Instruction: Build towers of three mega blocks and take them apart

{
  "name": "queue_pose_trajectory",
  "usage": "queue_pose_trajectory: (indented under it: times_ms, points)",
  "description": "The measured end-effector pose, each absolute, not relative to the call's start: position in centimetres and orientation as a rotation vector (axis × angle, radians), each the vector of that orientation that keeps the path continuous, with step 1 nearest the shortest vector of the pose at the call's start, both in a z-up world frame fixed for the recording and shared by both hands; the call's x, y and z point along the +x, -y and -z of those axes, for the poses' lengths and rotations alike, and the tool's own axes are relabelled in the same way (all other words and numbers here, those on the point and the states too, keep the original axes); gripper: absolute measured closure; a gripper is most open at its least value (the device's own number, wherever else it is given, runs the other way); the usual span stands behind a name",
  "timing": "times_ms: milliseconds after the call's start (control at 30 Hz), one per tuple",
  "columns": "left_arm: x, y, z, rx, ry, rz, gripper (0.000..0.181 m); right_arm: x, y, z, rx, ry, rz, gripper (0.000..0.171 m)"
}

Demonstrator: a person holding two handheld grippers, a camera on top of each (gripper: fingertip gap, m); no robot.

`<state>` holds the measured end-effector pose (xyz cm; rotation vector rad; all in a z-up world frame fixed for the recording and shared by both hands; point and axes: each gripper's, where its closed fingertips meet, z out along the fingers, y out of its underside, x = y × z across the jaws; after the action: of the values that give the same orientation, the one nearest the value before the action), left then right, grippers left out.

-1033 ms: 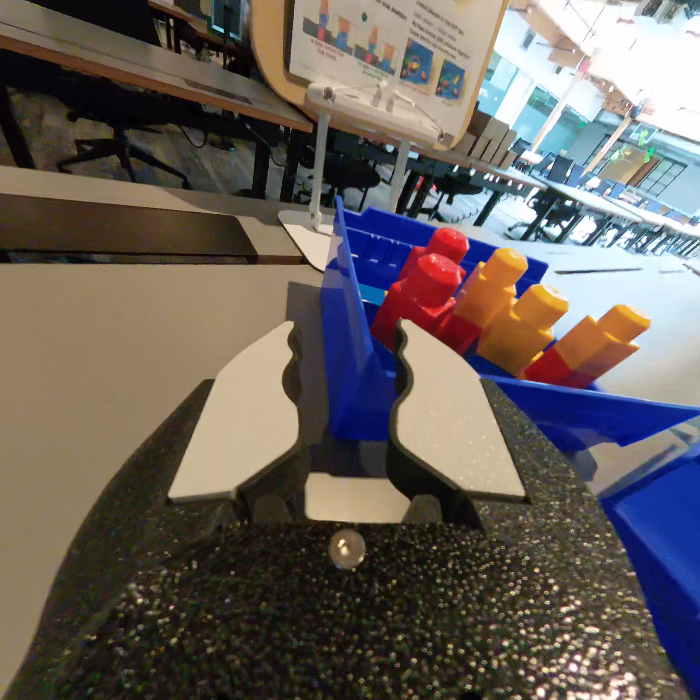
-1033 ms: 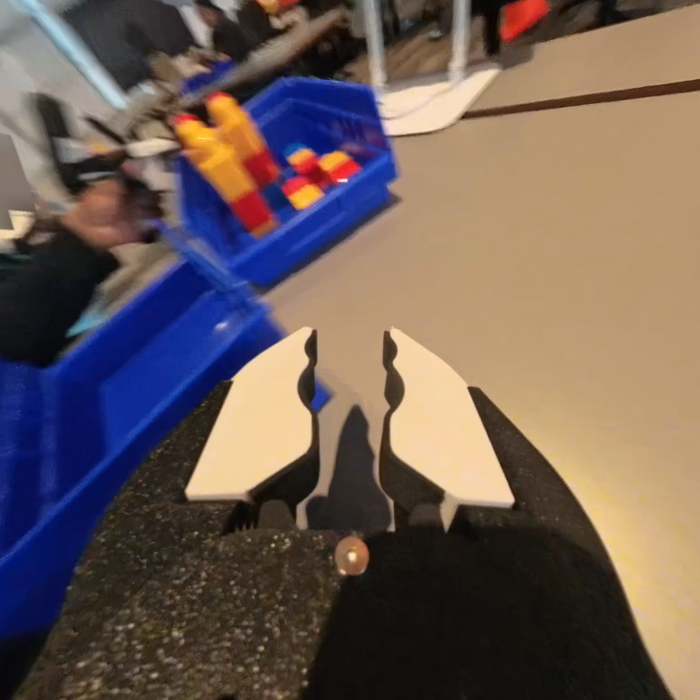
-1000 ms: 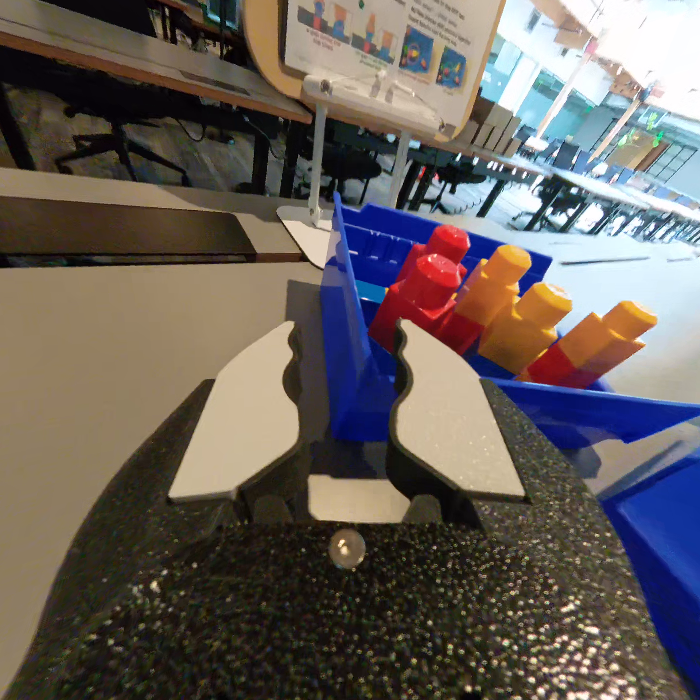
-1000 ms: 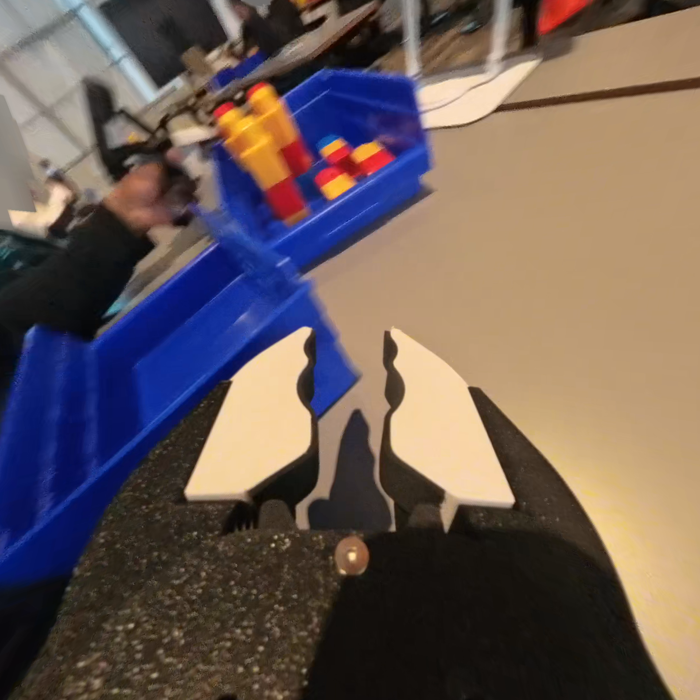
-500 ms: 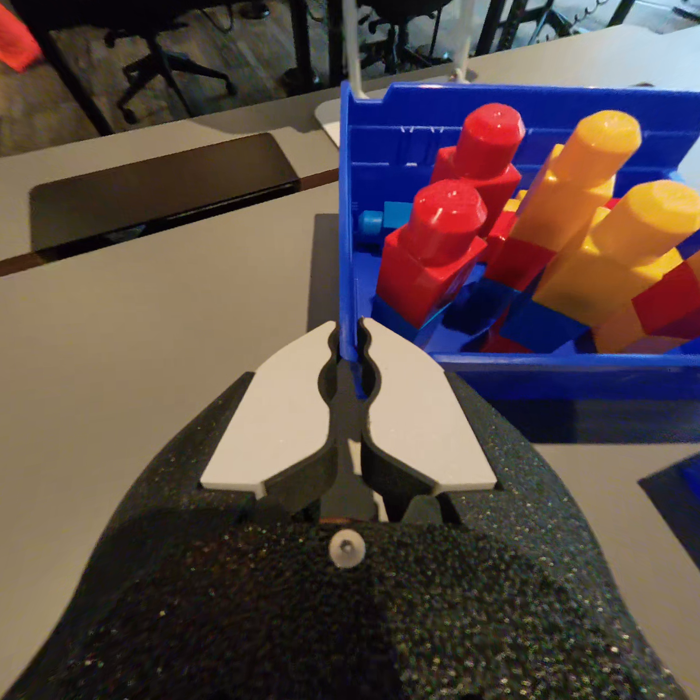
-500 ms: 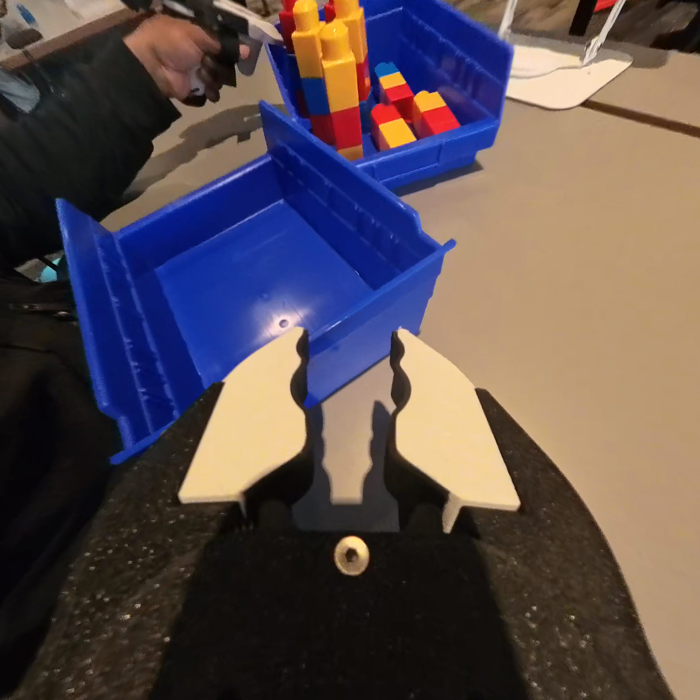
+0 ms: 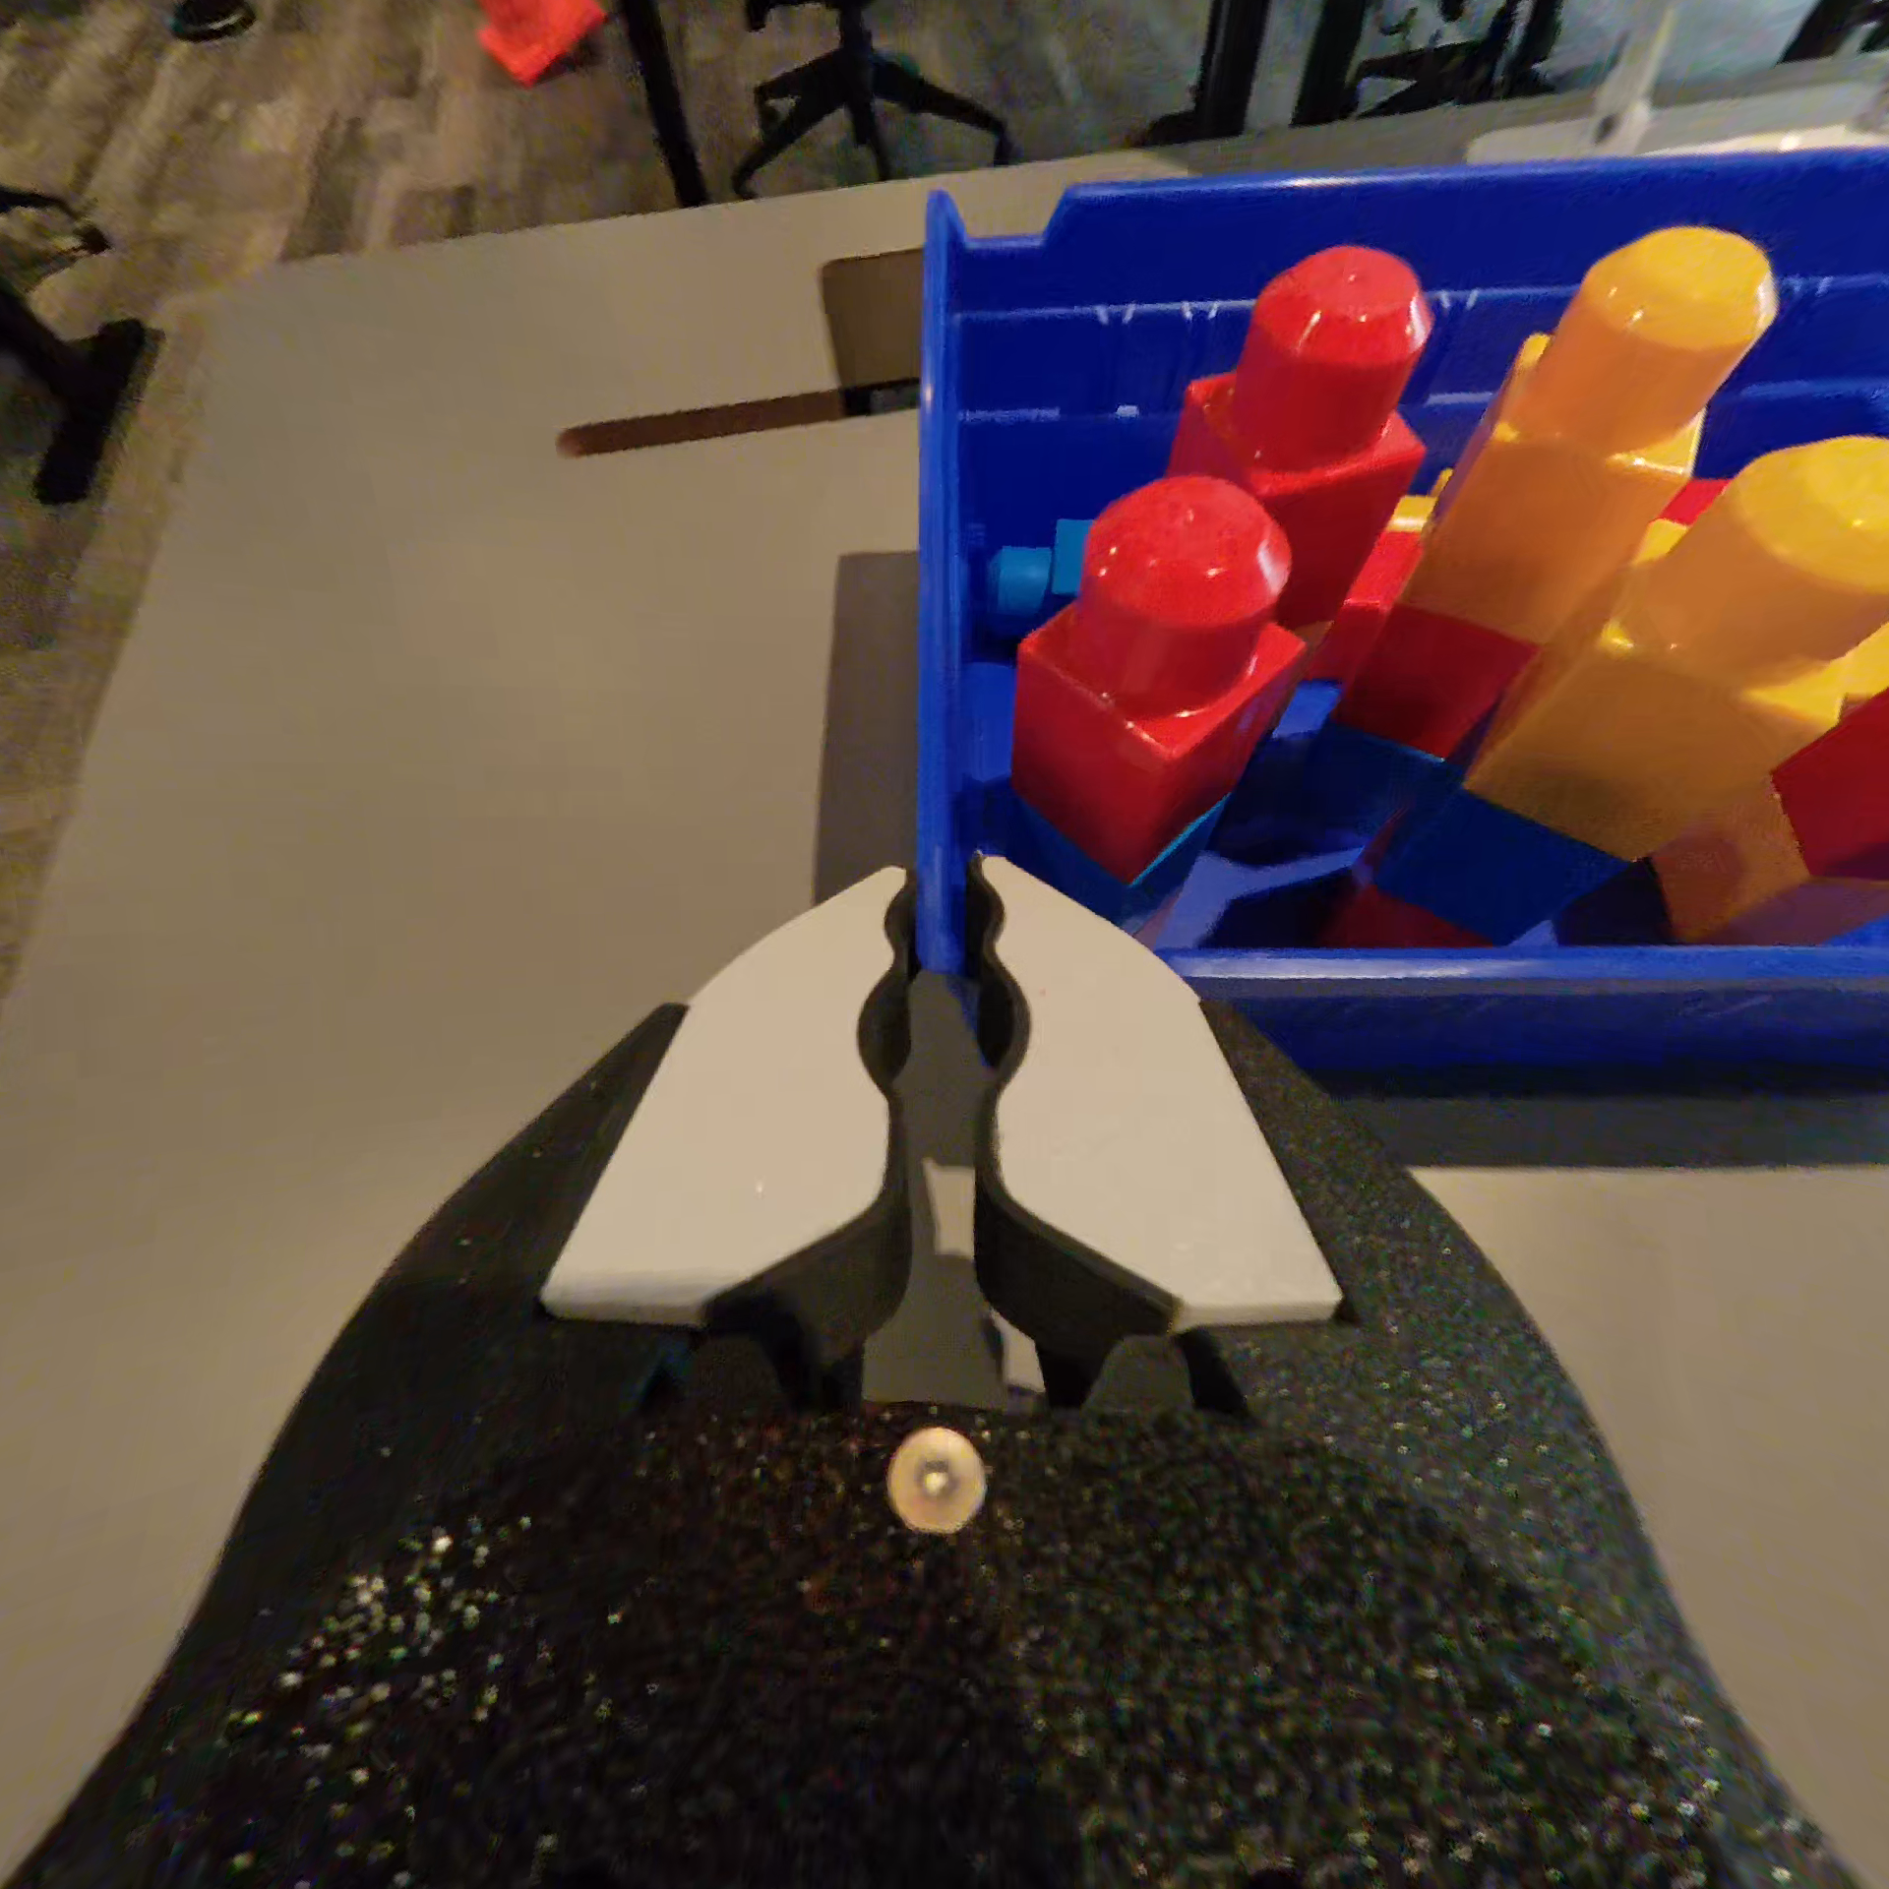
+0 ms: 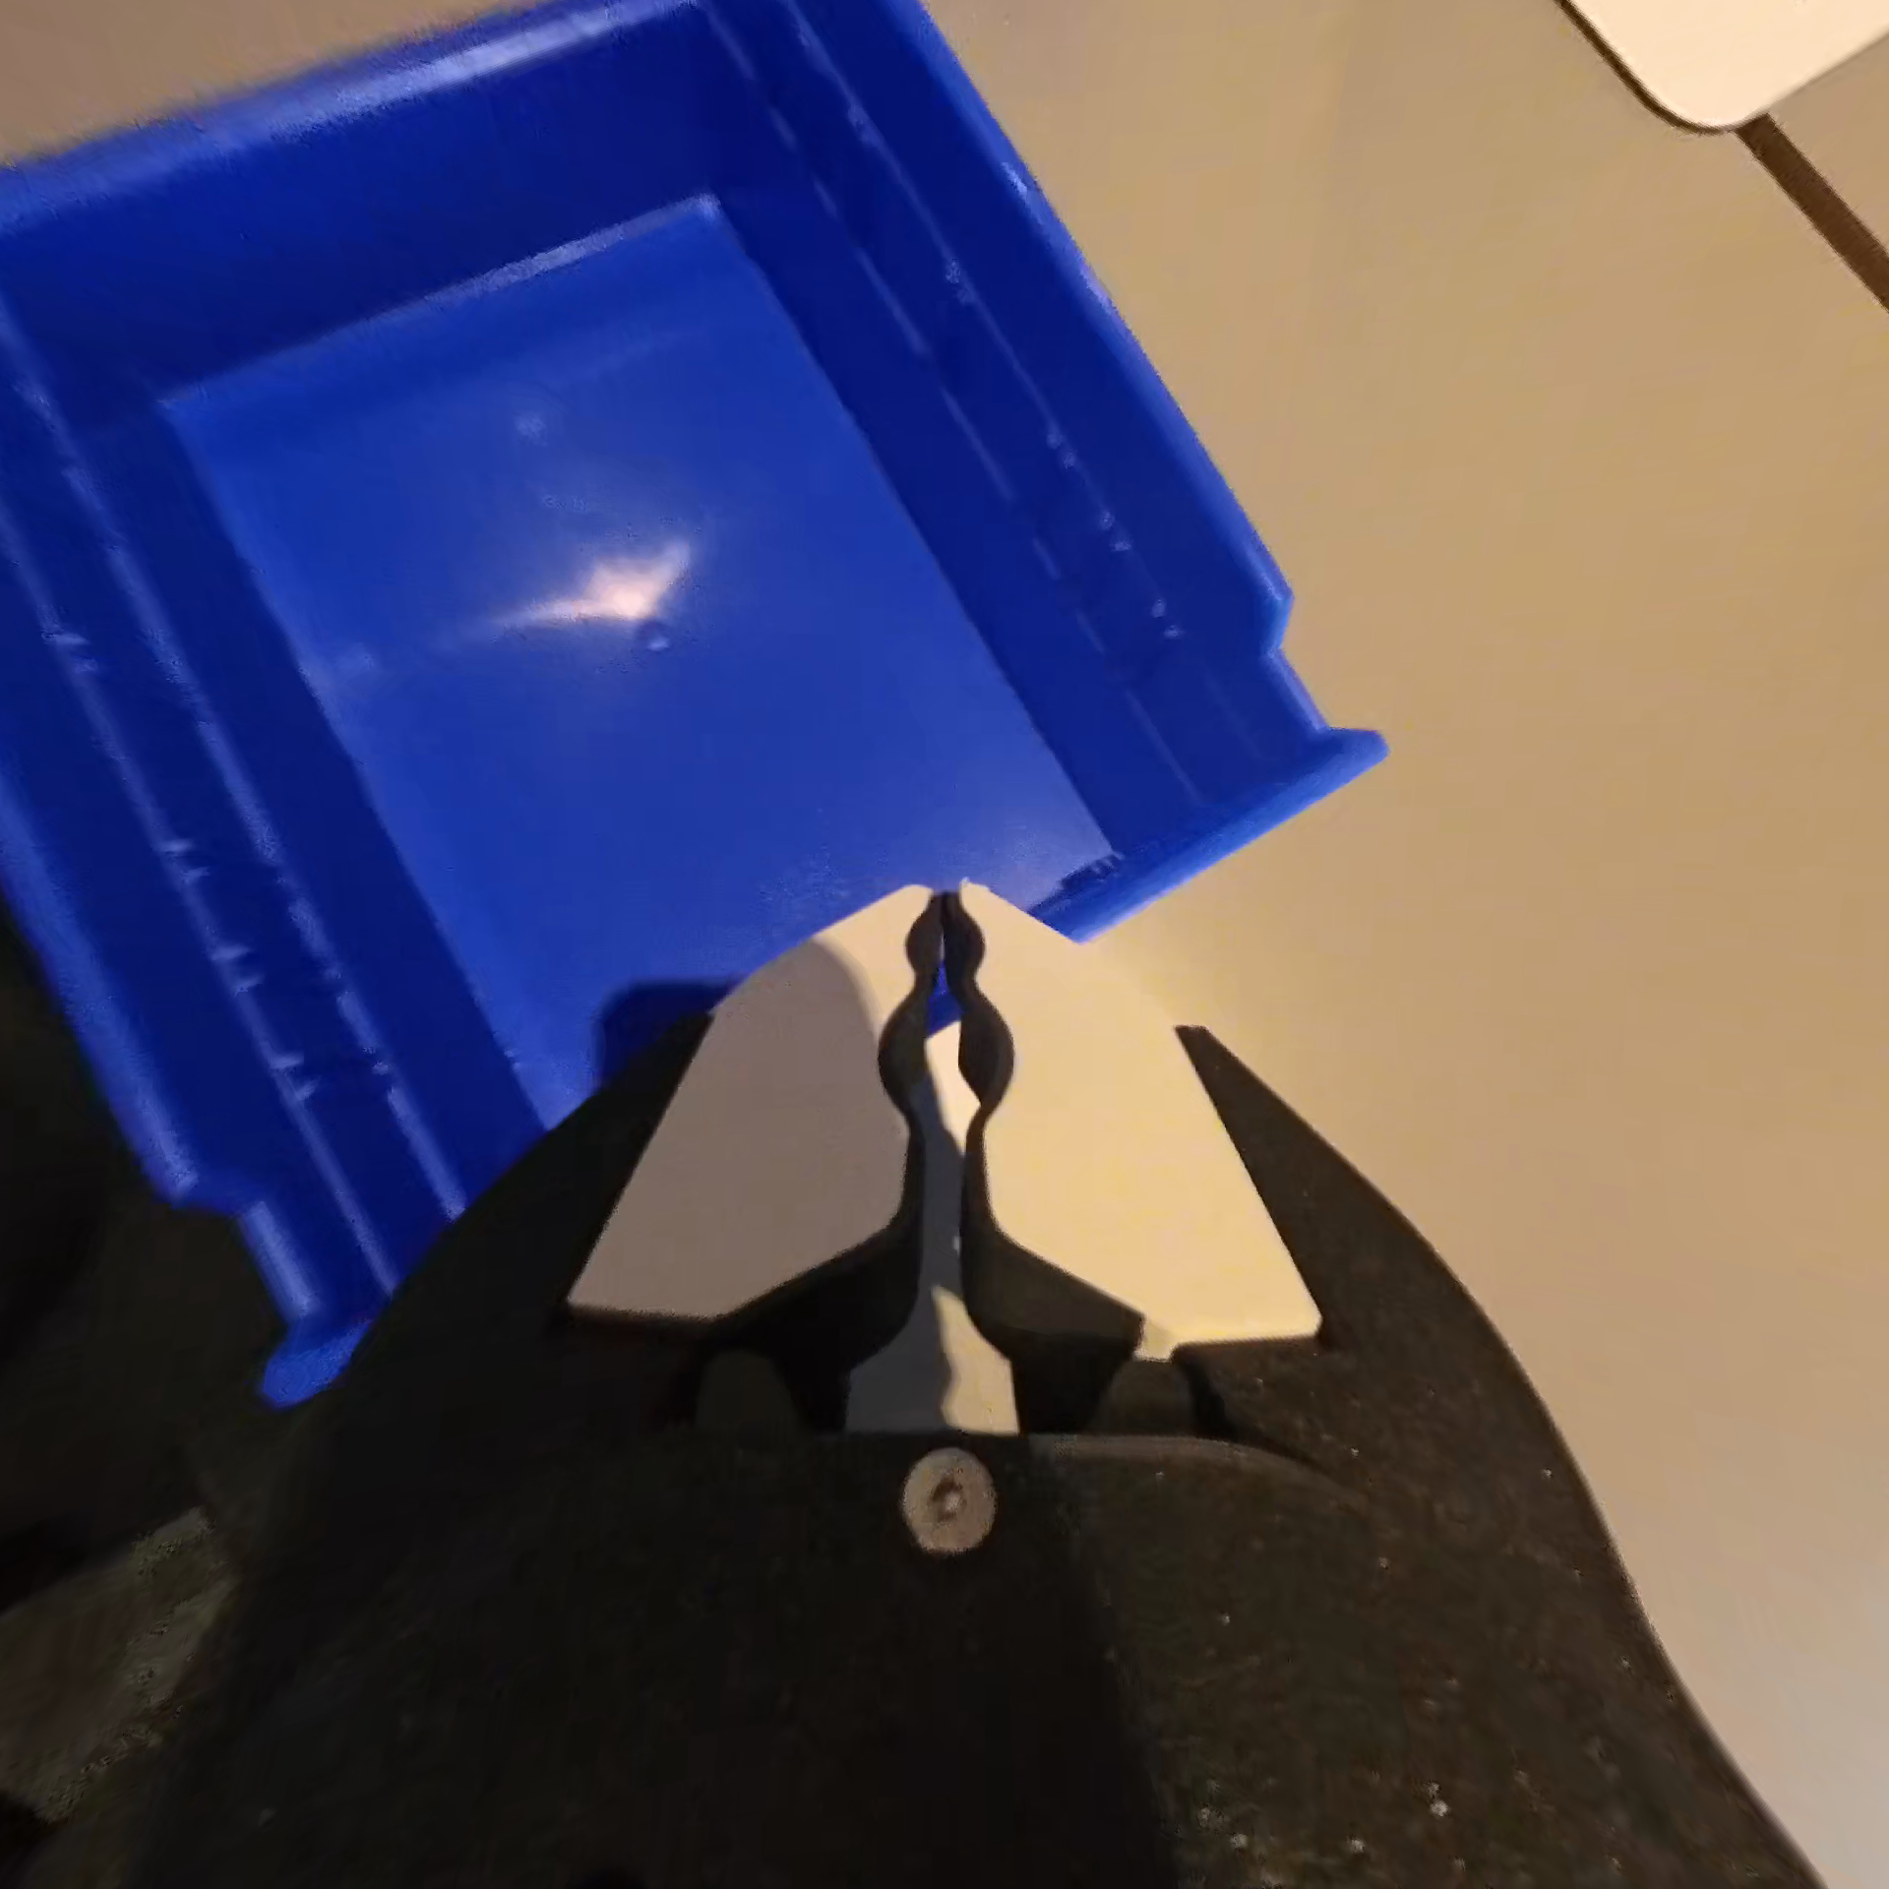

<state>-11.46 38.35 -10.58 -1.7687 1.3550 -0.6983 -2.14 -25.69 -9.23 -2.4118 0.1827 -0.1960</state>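
A blue bin (image 7: 1533, 986) holds several upright block towers: two topped with red blocks (image 7: 1155, 675) and others topped with yellow blocks (image 7: 1625, 409), over red and blue blocks. My left gripper (image 7: 940, 891) is shut on this bin's near left corner wall. A second blue bin (image 8: 613, 562) is empty and shows in the right wrist view. My right gripper (image 8: 947, 900) is shut, its tips pinched on this bin's low front edge. The towers do not show in the right wrist view.
A small light blue block (image 7: 1022, 583) lies on the full bin's floor. A dark strip (image 7: 716, 429) crosses the grey table behind it. Office chairs (image 7: 869, 92) stand beyond the far edge. A white base plate (image 8: 1738, 61) lies at the top right. Spacing between my two grippers at the tips: around 65 cm.
Both grippers went from open to shut. The left one tilted down and closed on the full bin's corner. The right one moved in over the empty bin and closed on its front edge.
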Motion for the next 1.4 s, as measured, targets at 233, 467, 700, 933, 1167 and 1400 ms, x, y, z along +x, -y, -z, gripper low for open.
queue_pose_trajectory:
  times_ms: [233,467,700,933,1167,1400]
  points:
    - [-16.6,-43.1,10.5,-1.819,-1.261,0.625,0.174,2.1,26.8,8.5,-2.534,-0.272,0.509,0.148]
    - [-18.6,-45.2,10.5,-1.821,-1.251,0.598,0.173,0.2,29.5,9.1,-2.599,-0.263,0.602,0.139]
    - [-19.6,-47.2,10.5,-1.838,-1.289,0.51,0.173,1.2,29.7,9.4,-2.686,-0.195,0.596,0.149]
    - [-20.4,-50.1,10.1,-1.797,-1.267,0.41,0.162,7.9,29.4,9.3,-2.794,-0.167,0.74,0.154]
    - [-22.4,-51.0,9.2,-1.731,-0.971,0.312,0.121,9.8,30.9,7.9,-2.677,-0.41,1.133,0.136]
    - [-23.0,-49.7,9.0,-1.694,-0.874,0.355,0.123,2.0,33.1,6.4,-2.425,-0.497,1.025,0.138]
